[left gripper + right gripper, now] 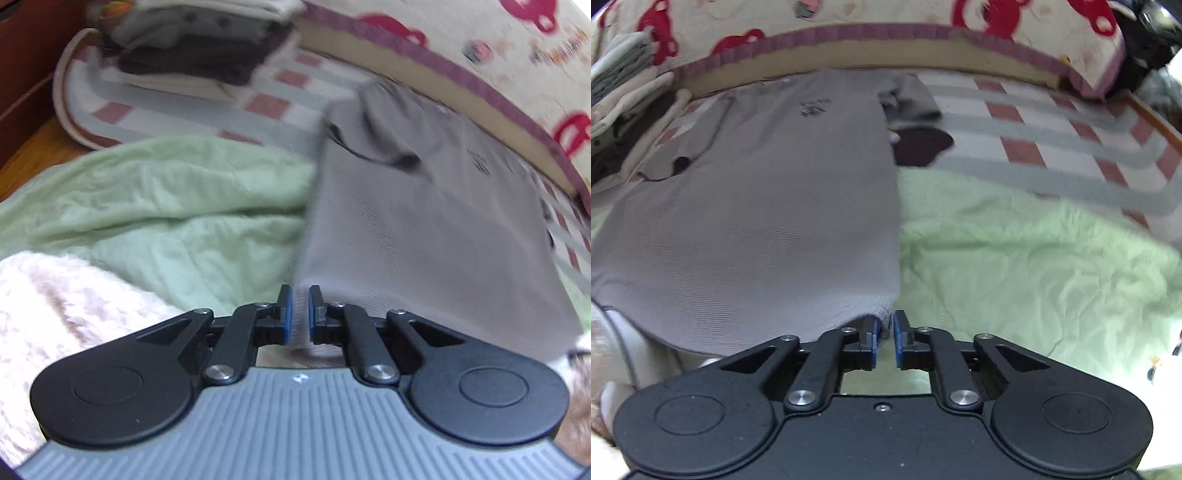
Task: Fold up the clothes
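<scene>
- The grey shirt (768, 206) is lying spread flat on the bed, partly over the green quilt (1034, 251) and partly over the checked sheet (1027, 122).
- Its long side edge is running straight away from the right gripper (885, 341), with open quilt lying to the right of that edge.
- The right gripper's fingers (872, 343) are standing narrowly apart at the shirt's near hem corner; a bit of hem is sitting in the gap, but whether it is pinched cannot be told.
- The left gripper (300, 314) is hovering at the shirt's opposite near corner, its fingers (286, 314) slightly parted with nothing seen between them.
- One sleeve (384, 125) is lying folded in over the shirt's body.
- A small dark chest print (814, 107) is showing on the shirt, too blurred to read.
- A stack of folded clothes (195, 48) is sitting at the far end of the sheet, well apart from the shirt.
- A cartoon-print bedspread (886, 14) with a purple border is edging the far side.
- A small dark cloth (919, 146) is lying just beside the shirt's right edge.
</scene>
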`<action>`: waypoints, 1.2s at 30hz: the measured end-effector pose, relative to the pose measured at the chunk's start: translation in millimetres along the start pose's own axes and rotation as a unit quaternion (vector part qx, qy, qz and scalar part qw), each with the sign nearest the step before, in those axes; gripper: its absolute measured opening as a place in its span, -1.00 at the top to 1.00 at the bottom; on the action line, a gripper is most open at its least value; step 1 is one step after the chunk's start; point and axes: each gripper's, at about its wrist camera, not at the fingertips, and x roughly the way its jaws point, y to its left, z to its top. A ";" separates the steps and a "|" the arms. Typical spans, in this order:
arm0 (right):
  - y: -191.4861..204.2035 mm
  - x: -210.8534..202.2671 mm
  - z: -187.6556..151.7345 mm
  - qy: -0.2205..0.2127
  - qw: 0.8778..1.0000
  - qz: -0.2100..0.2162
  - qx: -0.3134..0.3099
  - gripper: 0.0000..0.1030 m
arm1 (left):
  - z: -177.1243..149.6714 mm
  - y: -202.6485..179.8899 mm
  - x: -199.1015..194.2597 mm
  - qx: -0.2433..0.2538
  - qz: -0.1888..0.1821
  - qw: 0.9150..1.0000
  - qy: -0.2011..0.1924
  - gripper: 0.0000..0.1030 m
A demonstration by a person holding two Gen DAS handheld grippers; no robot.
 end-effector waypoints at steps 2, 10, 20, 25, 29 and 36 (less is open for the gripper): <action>17.1 -20.2 12.6 -0.031 0.999 0.008 -0.040 0.32 | 0.2 -2.5 -4.3 0.005 -0.006 1.000 -0.009 0.60; 37.5 -35.5 73.5 -0.110 0.991 0.070 -0.043 0.13 | 18.7 5.6 -20.5 -0.020 -0.022 0.998 -0.061 0.46; 150.5 55.3 231.8 -0.074 0.963 0.239 -0.096 0.13 | 111.3 -31.1 16.4 0.087 -0.056 0.985 -0.140 0.14; 223.6 119.7 302.4 0.002 0.955 0.263 -0.135 0.06 | 152.9 -37.5 66.5 0.084 -0.110 0.983 -0.122 0.14; 247.7 191.1 306.5 0.079 0.953 0.280 -0.090 0.06 | 174.4 -40.4 108.1 0.116 -0.112 0.981 -0.105 0.14; 261.1 247.2 272.9 0.108 0.949 0.285 -0.083 0.06 | 198.6 -37.0 172.3 0.124 -0.158 0.977 -0.077 0.14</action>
